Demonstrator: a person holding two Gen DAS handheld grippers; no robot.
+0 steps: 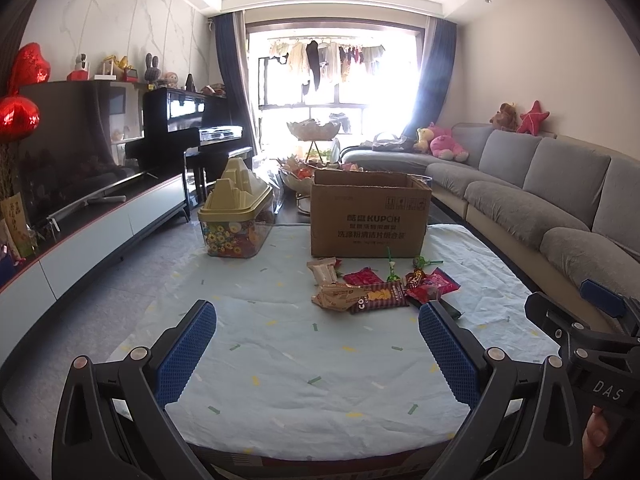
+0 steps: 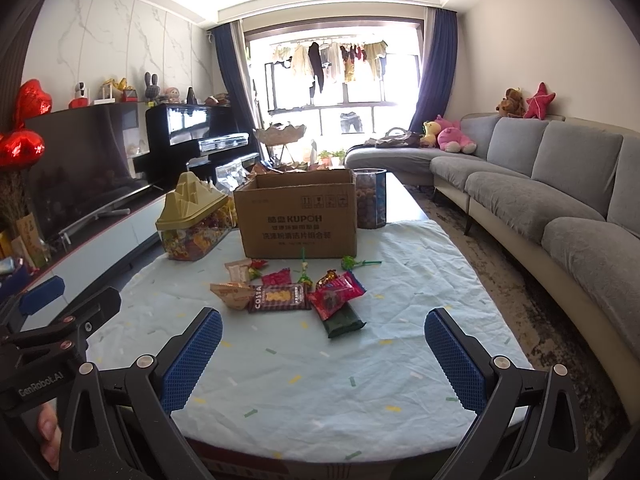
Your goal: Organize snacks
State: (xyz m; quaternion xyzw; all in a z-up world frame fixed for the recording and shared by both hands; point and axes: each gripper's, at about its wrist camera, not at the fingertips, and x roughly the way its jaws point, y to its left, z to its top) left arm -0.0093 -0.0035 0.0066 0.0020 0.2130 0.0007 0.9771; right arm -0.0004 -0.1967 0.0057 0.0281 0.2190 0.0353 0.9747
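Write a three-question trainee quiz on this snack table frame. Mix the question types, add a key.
1. True or false: the left gripper is shut on a snack.
2. Multiple choice: the dark green packet lies A) inside the cardboard box B) on the tablecloth, nearest the right gripper C) on the sofa.
3. Fill in: the clear candy container has a ____-coloured, mountain-shaped lid.

Key: 1 false, both grippers are open and hold nothing. 2 B. 3 gold.
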